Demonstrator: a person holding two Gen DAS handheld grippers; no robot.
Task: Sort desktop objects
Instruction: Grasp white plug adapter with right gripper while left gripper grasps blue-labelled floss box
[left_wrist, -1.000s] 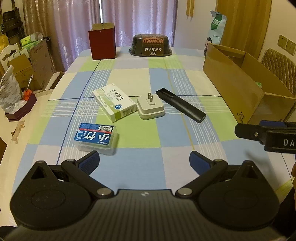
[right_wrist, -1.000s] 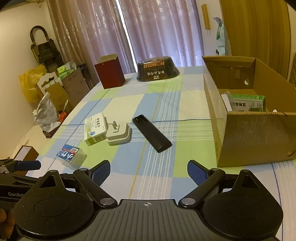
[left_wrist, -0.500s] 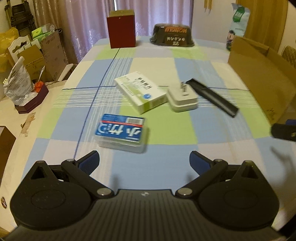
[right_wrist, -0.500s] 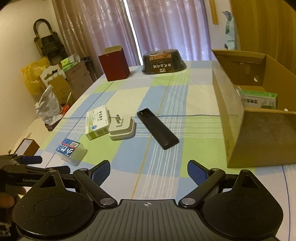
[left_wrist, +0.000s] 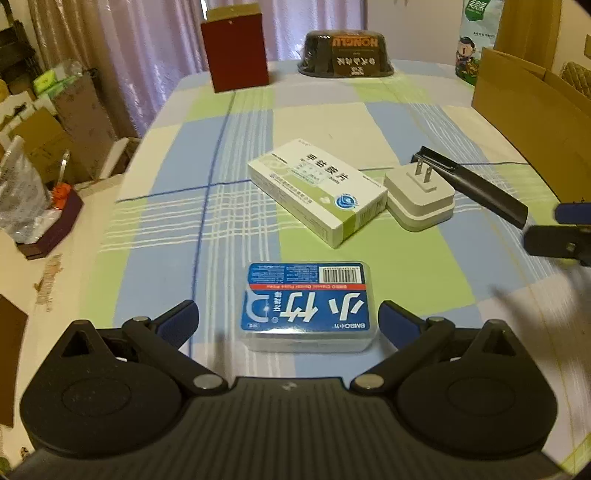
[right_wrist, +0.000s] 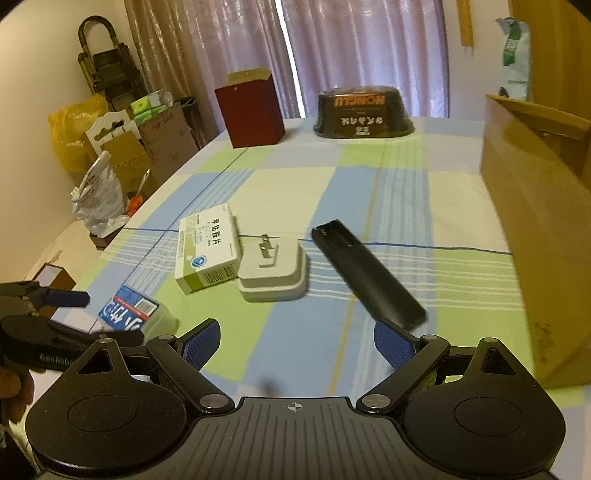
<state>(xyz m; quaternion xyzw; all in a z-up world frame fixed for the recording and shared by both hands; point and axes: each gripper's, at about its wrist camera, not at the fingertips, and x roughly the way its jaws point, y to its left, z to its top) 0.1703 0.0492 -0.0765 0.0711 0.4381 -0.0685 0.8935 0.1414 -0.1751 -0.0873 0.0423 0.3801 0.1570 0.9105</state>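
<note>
- Checked tablecloth (left_wrist: 332, 122) fills my view, with the cardboard box (right_wrist: 532, 206) on its right side.
- My left gripper (left_wrist: 286, 319) is spread wide around the blue-labelled plastic case (left_wrist: 307, 304), its right pad just beside the case.
- My right gripper (right_wrist: 297, 341) is spread too, holding nothing, close to the near end of the black remote (right_wrist: 365, 273).
- White-green medicine box (left_wrist: 316, 190) and white plug adapter (left_wrist: 419, 197) sit side by side mid-table.

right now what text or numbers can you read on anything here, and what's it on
"HONGLU", upside down: dark tub at the far end.
"小竹" and "EMBO", upside down: blue-labelled clear case between the left gripper's open jaws.
"GenRobo...": left gripper's body, cut off.
Green-white medicine box: print too blurred.
Barcode digits: too small.
</note>
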